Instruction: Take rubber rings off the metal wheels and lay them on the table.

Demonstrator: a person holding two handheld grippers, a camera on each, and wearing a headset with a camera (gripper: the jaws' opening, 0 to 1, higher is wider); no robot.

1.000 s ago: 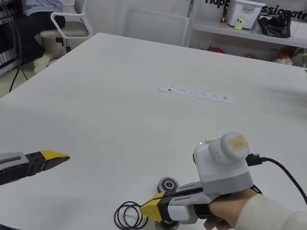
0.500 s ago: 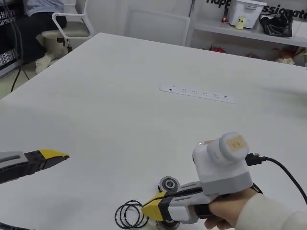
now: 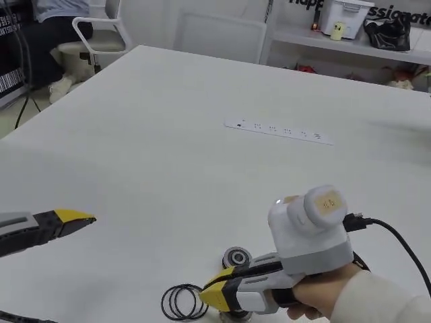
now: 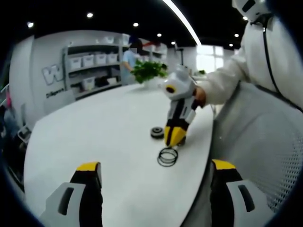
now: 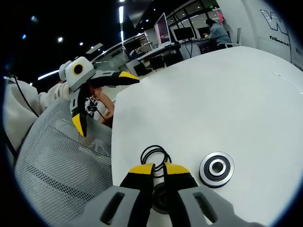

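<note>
Wall lettering cut off at top, perhaps "happ…"; rest illegible.

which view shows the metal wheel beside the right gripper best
The right gripper view: the metal wheel lies close and whole, rim and hub plain. The head view shows it small, just beyond the right gripper; the left gripper view shows it small and far off.

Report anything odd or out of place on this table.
Nothing stands out. The rubber rings lie flat, overlapping, on the table, and a metal wheel sits flat beside the right tongs.
</note>
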